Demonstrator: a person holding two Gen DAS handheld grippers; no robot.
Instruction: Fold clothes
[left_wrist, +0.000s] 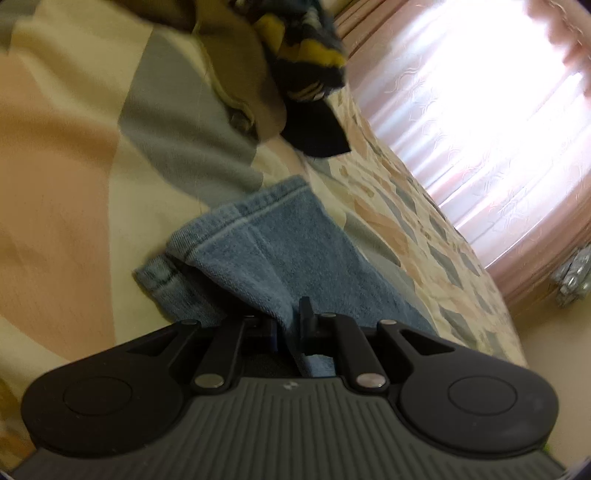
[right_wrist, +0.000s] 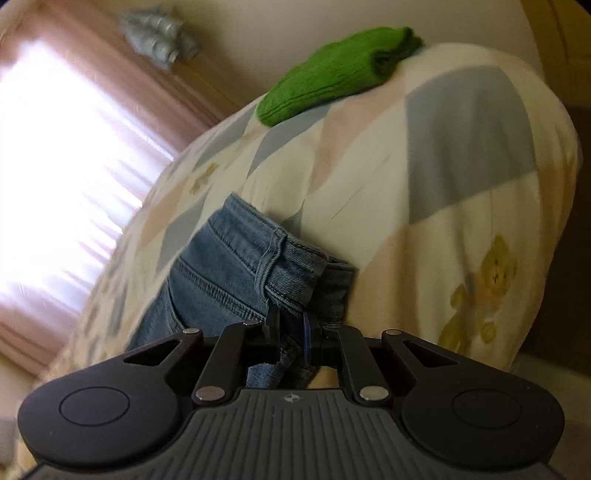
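Presently listed: one pair of blue denim jeans (left_wrist: 266, 258), two grippers. Left gripper (left_wrist: 290, 325) pinches a hem end, the cloth running forward beyond its fingers; right gripper (right_wrist: 291, 328) pinches the stitched waistband with belt loop just ahead of its tips. One patchwork quilt (right_wrist: 461, 155) lies beneath. One folded green knit (right_wrist: 332, 74), far ahead. One dark yellow-striped garment (left_wrist: 314, 55); one olive cloth (left_wrist: 236, 55).

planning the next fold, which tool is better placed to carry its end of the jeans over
Left, probably. The left tool is shut on the jeans at the light hem end; the right tool is shut on the bulkier waistband, better as the anchor.
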